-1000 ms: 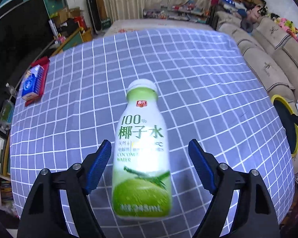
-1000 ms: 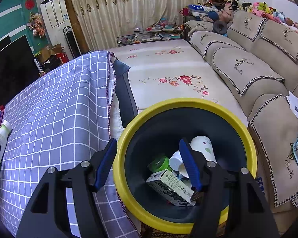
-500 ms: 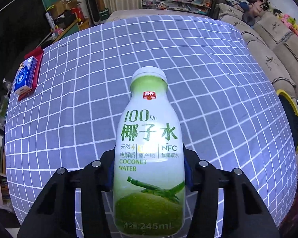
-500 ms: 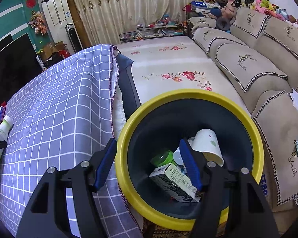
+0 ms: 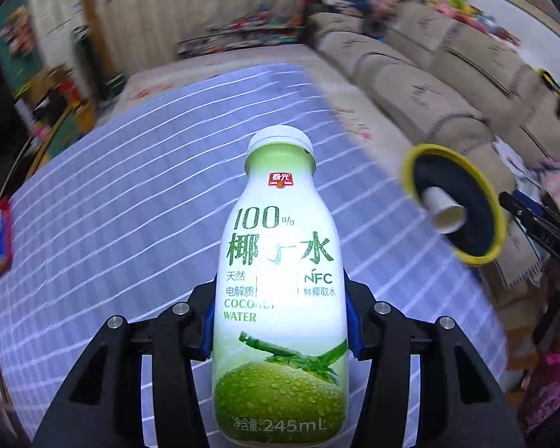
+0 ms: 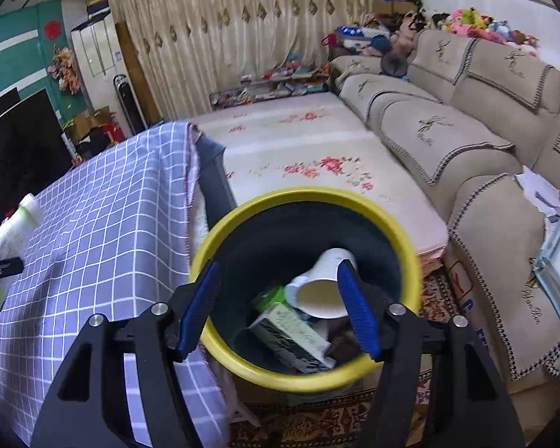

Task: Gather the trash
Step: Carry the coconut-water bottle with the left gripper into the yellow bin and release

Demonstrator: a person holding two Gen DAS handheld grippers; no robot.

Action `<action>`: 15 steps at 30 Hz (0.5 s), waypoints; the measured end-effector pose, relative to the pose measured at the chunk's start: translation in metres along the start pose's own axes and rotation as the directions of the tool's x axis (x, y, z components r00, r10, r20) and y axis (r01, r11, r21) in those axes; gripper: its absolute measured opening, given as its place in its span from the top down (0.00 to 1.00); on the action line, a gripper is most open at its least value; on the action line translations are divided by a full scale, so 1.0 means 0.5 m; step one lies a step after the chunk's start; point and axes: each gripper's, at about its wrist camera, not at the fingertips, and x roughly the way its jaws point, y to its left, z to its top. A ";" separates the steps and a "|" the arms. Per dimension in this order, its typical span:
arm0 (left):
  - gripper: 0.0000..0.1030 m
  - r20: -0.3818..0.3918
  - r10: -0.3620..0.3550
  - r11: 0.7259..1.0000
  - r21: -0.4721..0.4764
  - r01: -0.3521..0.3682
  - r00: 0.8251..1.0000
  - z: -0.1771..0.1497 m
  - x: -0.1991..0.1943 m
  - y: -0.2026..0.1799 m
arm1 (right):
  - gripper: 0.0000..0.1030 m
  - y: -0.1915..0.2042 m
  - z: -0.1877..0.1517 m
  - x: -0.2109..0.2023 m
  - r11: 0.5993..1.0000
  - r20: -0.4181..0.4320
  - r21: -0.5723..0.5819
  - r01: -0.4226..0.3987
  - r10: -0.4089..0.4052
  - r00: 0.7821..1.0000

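left gripper [image 5: 280, 330] clamps bottle [image 5: 280, 298] | right gripper [image 6: 276, 310] wide, only its view shows carton [image 6: 295, 332] in bin [image 6: 310, 377]

A home living room: a long beige fabric sofa with embroidered cushions [image 6: 448, 127] runs beside a cream floral-print floor mat [image 6: 302, 156]. Behind the sofa's far end hang patterned beige curtains [image 6: 242, 30], and colourful plush toys [image 6: 478, 24] sit on its backrest.

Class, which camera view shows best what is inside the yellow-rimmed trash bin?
The right wrist view: it looks down into the trash bin, showing a paper cup and a carton. The left wrist view shows the bin small, blurred, with only the cup visible.
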 end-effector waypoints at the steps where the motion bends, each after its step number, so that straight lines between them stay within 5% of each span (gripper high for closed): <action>1: 0.51 0.000 -0.022 0.999 0.031 0.022 1.000 0.017 0.008 -0.035 | 0.40 -0.015 -0.003 -0.015 1.000 0.009 0.009 0.005 -0.005 1.000; 10: 0.51 -0.068 -0.154 0.959 0.229 0.165 0.986 0.132 0.098 -0.291 | 0.38 -0.119 -0.021 -0.079 0.995 0.052 0.091 0.035 -0.040 0.998; 15: 0.51 -0.178 -0.198 0.940 0.245 0.238 0.964 0.182 0.191 -0.398 | 0.38 -0.155 -0.029 -0.074 0.992 0.035 0.121 0.045 -0.050 0.998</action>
